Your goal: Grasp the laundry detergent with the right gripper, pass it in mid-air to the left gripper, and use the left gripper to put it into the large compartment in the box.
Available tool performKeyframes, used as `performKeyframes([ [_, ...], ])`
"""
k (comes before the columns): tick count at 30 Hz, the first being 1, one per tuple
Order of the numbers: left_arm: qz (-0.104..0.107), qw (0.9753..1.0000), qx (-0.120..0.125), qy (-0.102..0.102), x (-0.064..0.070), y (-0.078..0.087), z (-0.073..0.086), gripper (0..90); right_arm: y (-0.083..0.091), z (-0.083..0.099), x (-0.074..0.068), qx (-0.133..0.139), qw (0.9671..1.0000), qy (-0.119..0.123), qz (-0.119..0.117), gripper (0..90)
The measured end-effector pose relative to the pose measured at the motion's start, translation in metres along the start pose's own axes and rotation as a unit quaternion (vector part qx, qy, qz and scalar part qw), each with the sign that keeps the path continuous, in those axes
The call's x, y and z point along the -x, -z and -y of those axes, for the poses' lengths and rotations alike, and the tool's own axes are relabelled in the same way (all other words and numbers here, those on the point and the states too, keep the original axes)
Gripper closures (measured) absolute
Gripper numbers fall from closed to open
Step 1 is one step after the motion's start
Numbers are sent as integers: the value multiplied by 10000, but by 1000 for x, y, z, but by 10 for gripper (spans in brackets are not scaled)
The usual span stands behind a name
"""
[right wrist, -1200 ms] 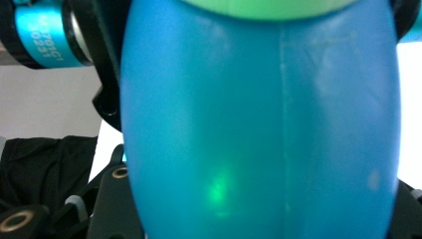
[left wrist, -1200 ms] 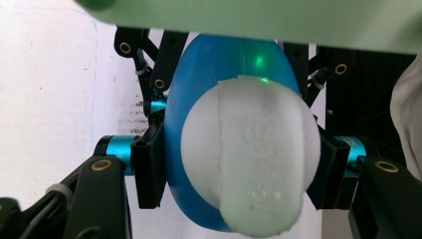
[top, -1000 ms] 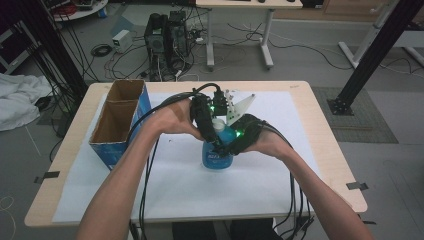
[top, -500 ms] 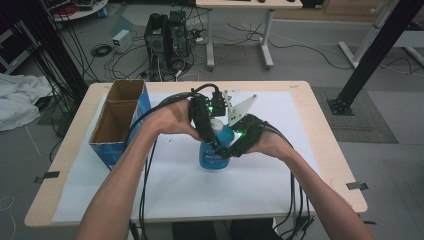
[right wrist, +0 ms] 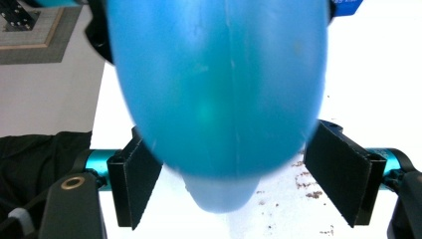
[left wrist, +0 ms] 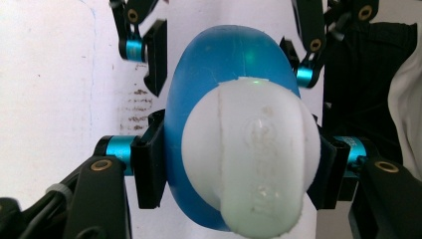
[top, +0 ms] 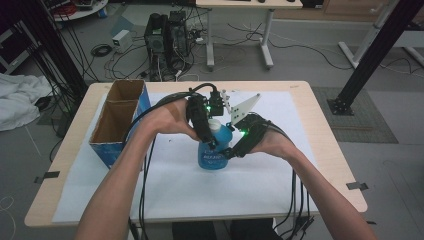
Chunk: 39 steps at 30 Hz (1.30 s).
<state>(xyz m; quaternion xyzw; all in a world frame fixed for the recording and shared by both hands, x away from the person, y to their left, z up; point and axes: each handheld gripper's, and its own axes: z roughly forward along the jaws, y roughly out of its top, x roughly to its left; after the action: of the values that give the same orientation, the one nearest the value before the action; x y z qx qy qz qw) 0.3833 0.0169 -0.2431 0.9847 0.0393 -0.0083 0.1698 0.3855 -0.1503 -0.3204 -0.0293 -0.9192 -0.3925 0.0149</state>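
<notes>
The blue bottle (top: 214, 150) stands upright at the table's (top: 320, 145) centre. The left gripper (top: 206, 131) clamps its white cap (left wrist: 249, 159) from 11 o'clock; the right gripper (top: 231, 150), at 3 o'clock, brackets its body, jaws wide.

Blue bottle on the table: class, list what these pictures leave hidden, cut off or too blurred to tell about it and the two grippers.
- Label text on the blue bottle: too small in the high view.
- Bottle's base: hidden by its own white cap in the left gripper view.
- Bottle's top: cut off by the upper edge of the right gripper view, and blurred.
- Right gripper: blur leaves unclear whether its fingers press the bottle.
</notes>
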Motion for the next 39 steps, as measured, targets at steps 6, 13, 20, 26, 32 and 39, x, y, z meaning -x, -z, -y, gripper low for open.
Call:
performKeyframes([
  [6,13,10000,-44,78,0,3,2,382,4,3,-2,-99,9997,-174,111,223],
  [13,-15,9996,-172,212,-2,15,6,382,18,13,-1,-601,9953,-301,692,131],
  [20,-92,9986,-322,410,-4,37,7,382,35,26,2,-966,9887,-423,1070,130],
  [26,-202,9972,-353,621,-6,58,9,382,46,37,3,-1237,9828,-602,1231,130],
  [32,-271,9961,-416,726,-8,78,13,382,58,43,8,-1481,9768,-659,1399,130],
  [39,-413,9945,-456,845,-9,113,17,382,71,52,17,-1937,9672,-531,1554,130],
])
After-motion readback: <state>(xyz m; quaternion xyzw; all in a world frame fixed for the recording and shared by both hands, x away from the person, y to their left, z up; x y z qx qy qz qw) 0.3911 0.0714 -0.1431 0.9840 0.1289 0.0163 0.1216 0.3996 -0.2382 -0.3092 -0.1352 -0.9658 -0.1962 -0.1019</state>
